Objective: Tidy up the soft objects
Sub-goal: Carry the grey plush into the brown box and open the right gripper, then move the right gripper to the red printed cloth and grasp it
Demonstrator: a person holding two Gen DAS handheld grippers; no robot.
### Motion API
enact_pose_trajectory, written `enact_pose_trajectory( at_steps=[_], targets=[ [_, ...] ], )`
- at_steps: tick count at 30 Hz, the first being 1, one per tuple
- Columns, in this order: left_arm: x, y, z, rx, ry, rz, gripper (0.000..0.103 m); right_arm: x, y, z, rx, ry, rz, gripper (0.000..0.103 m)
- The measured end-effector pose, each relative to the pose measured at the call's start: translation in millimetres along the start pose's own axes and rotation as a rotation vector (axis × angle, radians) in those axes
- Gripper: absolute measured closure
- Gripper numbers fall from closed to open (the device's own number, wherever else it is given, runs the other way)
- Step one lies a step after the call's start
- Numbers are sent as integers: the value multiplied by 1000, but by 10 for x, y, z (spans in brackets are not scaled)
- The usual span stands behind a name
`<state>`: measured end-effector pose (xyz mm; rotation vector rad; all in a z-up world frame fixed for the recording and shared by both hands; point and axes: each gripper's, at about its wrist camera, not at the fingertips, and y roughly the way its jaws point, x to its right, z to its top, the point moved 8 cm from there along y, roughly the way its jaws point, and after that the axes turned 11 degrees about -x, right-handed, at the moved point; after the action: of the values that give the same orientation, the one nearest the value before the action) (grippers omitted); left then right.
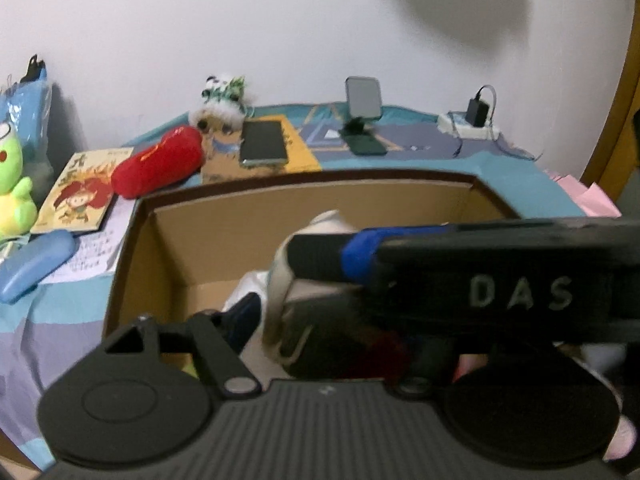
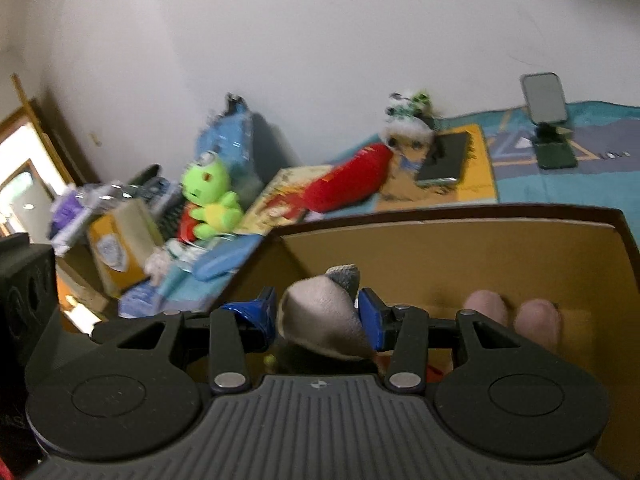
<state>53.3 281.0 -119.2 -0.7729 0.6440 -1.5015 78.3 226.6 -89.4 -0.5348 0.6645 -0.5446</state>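
I have the cardboard box (image 2: 460,248) filling the lower centre of the frame. My right gripper (image 2: 320,316) pinches a grey plush toy (image 2: 324,312) over it. It looks light and squashy, best gripped mid-body; the left gripper (image 1: 280,280) I cannot read.

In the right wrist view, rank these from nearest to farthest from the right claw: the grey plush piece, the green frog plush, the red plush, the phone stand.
1. Grey plush piece: between the right claw's blue pads, over the cardboard box.
2. Green frog plush: left, beyond the box.
3. Red plush: farther back, centre.
4. Phone stand: far right, near the wall.
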Motion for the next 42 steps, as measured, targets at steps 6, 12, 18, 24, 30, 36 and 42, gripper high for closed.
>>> enact_pose_trajectory(
  at_steps=[6,12,18,24,30,36,42],
  targets=[
    [-44,115,-32,-28,-3,-3,26,171,24,-22,-27,61,-45,73],
    [-43,75,-45,-27,-6,2,25,283,-40,-29,-18,105,-70,73],
    [12,-16,-42,-18,4,23,25,283,-89,-82,-22,113,-56,73],
    [53,-123,-48,-18,-9,72,25,252,-198,-111,-7,105,-39,73],
    [152,-300,-62,-10,-18,151,24,195,-338,-157,7,79,-6,73],
    [285,-474,-121,-6,-41,207,23,149,-496,-218,12,60,49,73],
    [462,-629,-228,1,-51,268,19,145,-674,-304,3,40,113,73]
  ],
)
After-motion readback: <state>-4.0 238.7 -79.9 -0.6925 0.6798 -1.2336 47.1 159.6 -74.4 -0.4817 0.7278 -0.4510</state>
